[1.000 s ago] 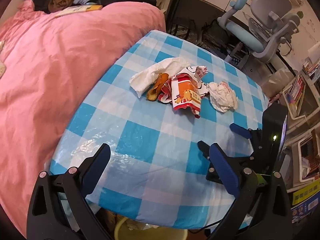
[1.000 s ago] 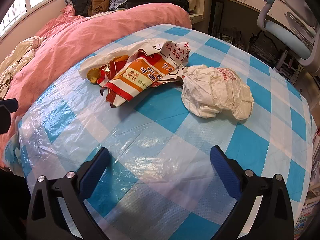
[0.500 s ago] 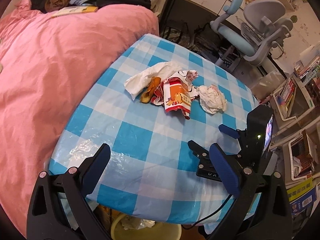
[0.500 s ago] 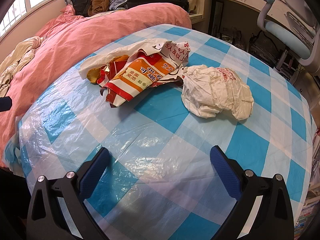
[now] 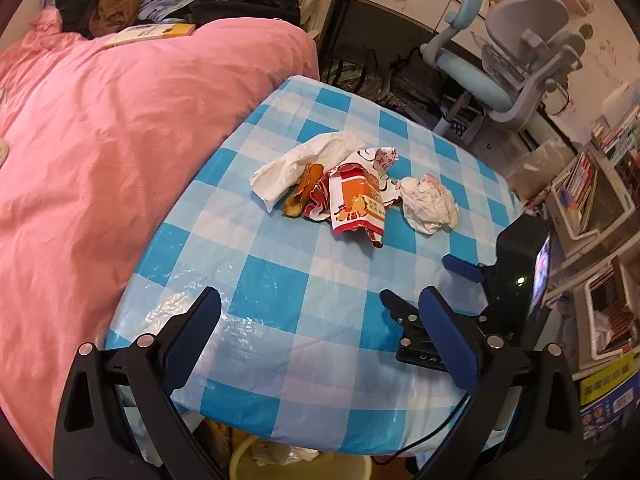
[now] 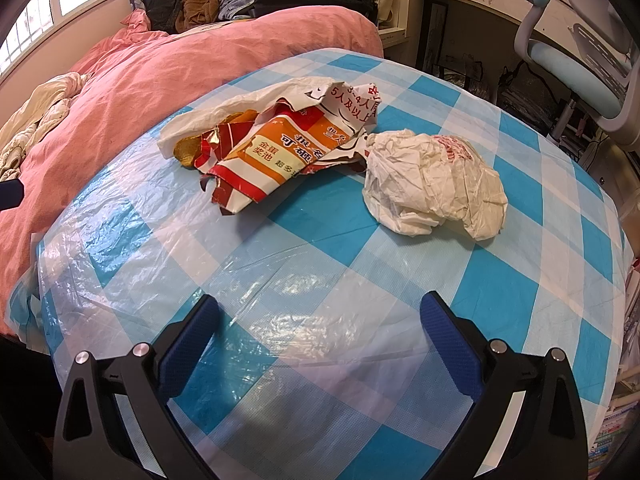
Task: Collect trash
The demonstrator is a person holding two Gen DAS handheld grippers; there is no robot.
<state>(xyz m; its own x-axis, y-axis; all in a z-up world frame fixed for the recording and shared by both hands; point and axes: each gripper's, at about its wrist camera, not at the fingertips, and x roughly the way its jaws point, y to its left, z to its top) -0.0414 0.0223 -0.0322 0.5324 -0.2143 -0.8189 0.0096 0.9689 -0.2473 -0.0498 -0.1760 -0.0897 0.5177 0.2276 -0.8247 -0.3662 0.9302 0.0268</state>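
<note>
- Left claw point(image 5: 320, 312): I hold it high above the near part of the table, its blue-padded fingers point(image 5: 448, 336) spread wide with nothing between them.
- Right claw point(image 6: 320, 316): I hold it low over the near half of the table, fingers spread wide and empty. In the left wrist view the same claw point(image 5: 424, 288) shows near the table's right edge, pointing toward the trash.
- Table point(image 5: 280, 280): covered by a blue-and-white checked plastic cloth, glossy and wrinkled at the near edge.
- Trash group: lies well ahead of both claws, toward the far half of the table.
- Crumpled white paper ball point(image 6: 432, 184): rightmost piece, with faint red print on top; it lies just beside the snack wrapper, whether touching I cannot tell.
- Torn snack wrapper point(image 6: 272, 152): red, orange and white with printed characters, lying flat and partly opened in the middle of the group.
- White plastic bag point(image 5: 304, 164): crumpled, on the left and far side of the wrapper, partly tucked beneath it.
- Orange-brown scrap point(image 5: 302, 190): wedged between the bag and the wrapper; what it is I cannot tell.
- Yellow bin point(image 5: 304, 460): its rim shows below the near table edge, with pale crumpled material inside.
- Pink duvet point(image 5: 120, 140): covers the bed along the table's left side.
- Desk chair point(image 5: 516, 64): grey and light blue, beyond the far right of the table.
</note>
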